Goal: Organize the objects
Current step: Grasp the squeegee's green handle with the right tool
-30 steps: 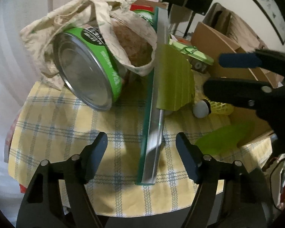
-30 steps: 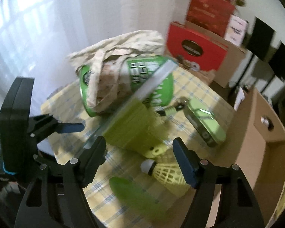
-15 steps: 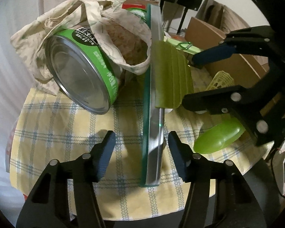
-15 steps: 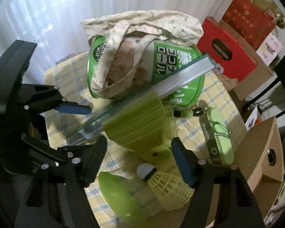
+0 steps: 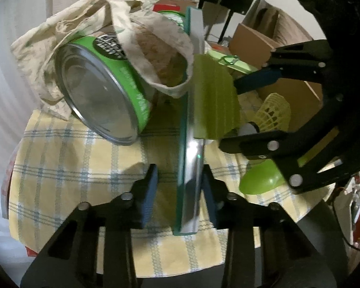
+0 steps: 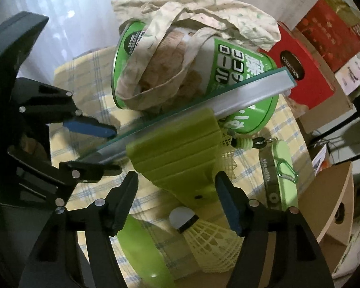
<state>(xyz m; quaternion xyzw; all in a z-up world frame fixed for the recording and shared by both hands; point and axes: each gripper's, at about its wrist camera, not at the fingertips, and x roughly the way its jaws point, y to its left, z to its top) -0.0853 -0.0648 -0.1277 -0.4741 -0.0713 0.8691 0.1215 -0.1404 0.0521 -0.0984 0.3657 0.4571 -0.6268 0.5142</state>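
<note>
Green dominates the bench (image 5: 60, 168), which wears a yellow checked cloth (image 6: 88, 72). A squeegee (image 5: 189, 144) with a silver blade strip and a lime ribbed handle (image 6: 177, 151) lies across the middle of the bench, its far end leaning against a large green tin (image 6: 228, 72) that rests on its side toward the far edge. A cream cloth bag (image 5: 84, 31) is draped over that tin.

The left hand-held gripper (image 5: 180, 192) straddles the near end of the squeegee. Its jaws have just been closing and now stand narrow, the right pad at or almost at the blade, the left pad with a clear gap, so the blade is between them but not clamped.

The right hand-held gripper (image 6: 177, 201) hangs over the lime handle with its jaws at a middling width, having just opened a little; the handle's narrow end sits between the pads without touching them.

A yellow shuttlecock (image 6: 204, 237) lies beside the handle near the bench's right edge, next to a smooth lime-green scoop-like piece (image 6: 141, 252). A flat pale green case (image 6: 280, 168) with a carabiner lies further along that edge. Cardboard boxes (image 5: 264, 43) stand beyond the bench.
</note>
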